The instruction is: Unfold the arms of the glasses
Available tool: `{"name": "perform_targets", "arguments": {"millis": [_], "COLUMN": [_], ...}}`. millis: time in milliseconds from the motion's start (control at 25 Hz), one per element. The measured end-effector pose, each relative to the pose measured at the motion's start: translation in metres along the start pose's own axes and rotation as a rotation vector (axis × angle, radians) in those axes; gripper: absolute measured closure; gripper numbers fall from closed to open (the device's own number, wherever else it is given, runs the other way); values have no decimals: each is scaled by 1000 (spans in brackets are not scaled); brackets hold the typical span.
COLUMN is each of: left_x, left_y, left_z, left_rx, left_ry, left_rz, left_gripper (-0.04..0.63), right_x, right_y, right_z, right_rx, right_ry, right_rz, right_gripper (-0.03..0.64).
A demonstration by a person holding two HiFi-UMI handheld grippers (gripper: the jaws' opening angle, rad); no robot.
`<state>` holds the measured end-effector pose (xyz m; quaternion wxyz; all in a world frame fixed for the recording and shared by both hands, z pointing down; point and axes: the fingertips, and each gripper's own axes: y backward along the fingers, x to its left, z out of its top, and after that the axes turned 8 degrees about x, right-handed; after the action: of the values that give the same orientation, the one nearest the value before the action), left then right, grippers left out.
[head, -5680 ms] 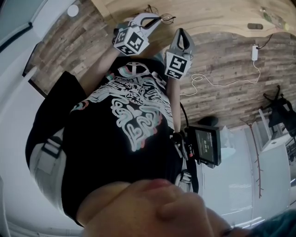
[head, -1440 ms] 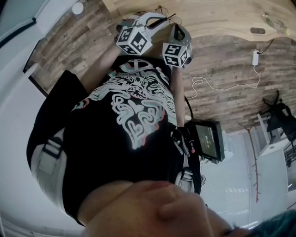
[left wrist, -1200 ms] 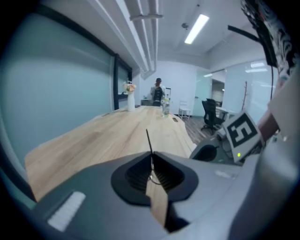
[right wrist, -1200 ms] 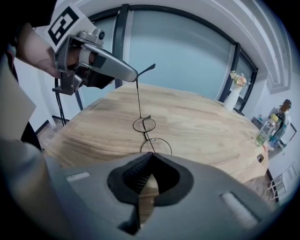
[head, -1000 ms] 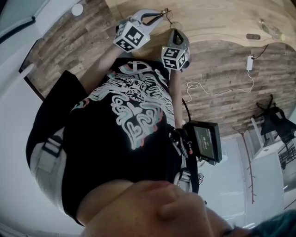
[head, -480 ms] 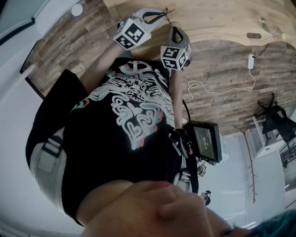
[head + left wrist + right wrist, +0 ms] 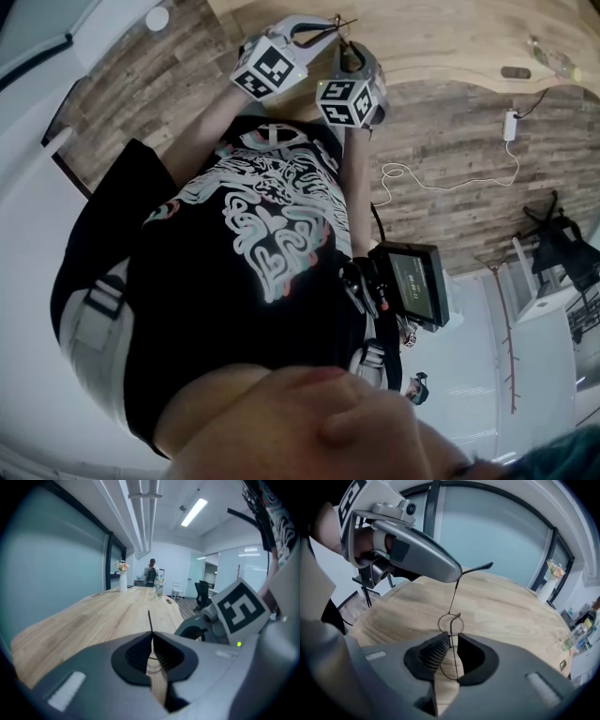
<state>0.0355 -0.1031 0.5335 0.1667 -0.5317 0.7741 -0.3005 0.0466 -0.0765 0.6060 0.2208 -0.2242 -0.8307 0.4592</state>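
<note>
Glasses (image 7: 452, 620) hang over the table (image 7: 511, 611): my right tool (image 7: 451, 641) pinches the lens rim (image 7: 441, 623), my left tool (image 7: 151, 638) clamps one arm (image 7: 453, 595), whose long axis runs up and away from that rim.

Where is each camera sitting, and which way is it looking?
Head view: on the person's head, looking steeply down past the black shirt to the left claw and right claw over the table.
Left gripper view: on the left claw, looking along its shut tips across the table; shirt at right edge.
Right gripper view: on the right claw, looking at the glasses; a hand at top left.
Shared: each gripper view shows the other claw; both pinch the glasses.
</note>
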Motion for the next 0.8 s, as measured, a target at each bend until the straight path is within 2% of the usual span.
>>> {"name": "perform_targets", "arguments": {"millis": [440, 680, 760, 800], "left_x": [-4, -4, -4, -3], "left_y": [4, 7, 9, 10], "left_z": [2, 3, 2, 1], "left_rx": [-8, -10, -14, -16], "left_ry": [4, 8, 14, 16], "left_rz": [-12, -14, -13, -12], "left_gripper": [595, 595, 595, 595], "right_x": [6, 7, 7, 8], "right_y": [-10, -15, -15, -15], "right_z": [7, 6, 5, 5], "right_rx": [33, 72, 78, 80], "right_ry": [123, 138, 145, 145], "right_rz": [-14, -2, -10, -6], "right_gripper": [552, 563, 612, 612]}}
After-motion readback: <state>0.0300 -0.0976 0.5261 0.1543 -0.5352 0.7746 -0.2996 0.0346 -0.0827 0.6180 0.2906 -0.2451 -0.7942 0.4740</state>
